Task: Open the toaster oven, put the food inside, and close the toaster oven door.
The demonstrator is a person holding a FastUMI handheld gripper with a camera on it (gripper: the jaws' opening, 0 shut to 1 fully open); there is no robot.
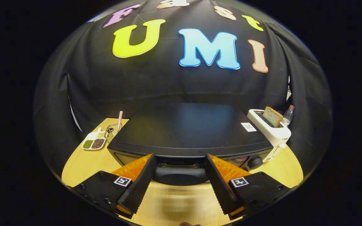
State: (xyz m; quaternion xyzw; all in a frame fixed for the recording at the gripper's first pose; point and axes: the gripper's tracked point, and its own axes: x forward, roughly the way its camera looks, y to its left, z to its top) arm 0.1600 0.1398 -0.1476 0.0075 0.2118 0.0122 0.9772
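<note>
Spreading wide, the gripper [180,158] flanks one toaster oven [189,133] handle [180,175]; one toaster [270,131] holds one bread slice [272,116].

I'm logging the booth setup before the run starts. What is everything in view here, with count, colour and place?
toaster oven: one, black, mid-table, just ahead of the fingers, door shut
oven handle: one, black, on the door front, between the fingertips
oven knob: one, black, at the front's right end
sticker: one, white, on the oven top, right rear
pop-up toaster: one, white, right of the oven
bread slice: one, brown, standing in the pop-up toaster's slot
bottle: one, clear, behind the pop-up toaster
divided tray: one, white, holding green, brown and pale grains, left of the oven
glass: one, clear, with a striped straw, beside the tray
table: one, light wood
gripper: one, open, fingers either side of the handle, not pressing it
</note>
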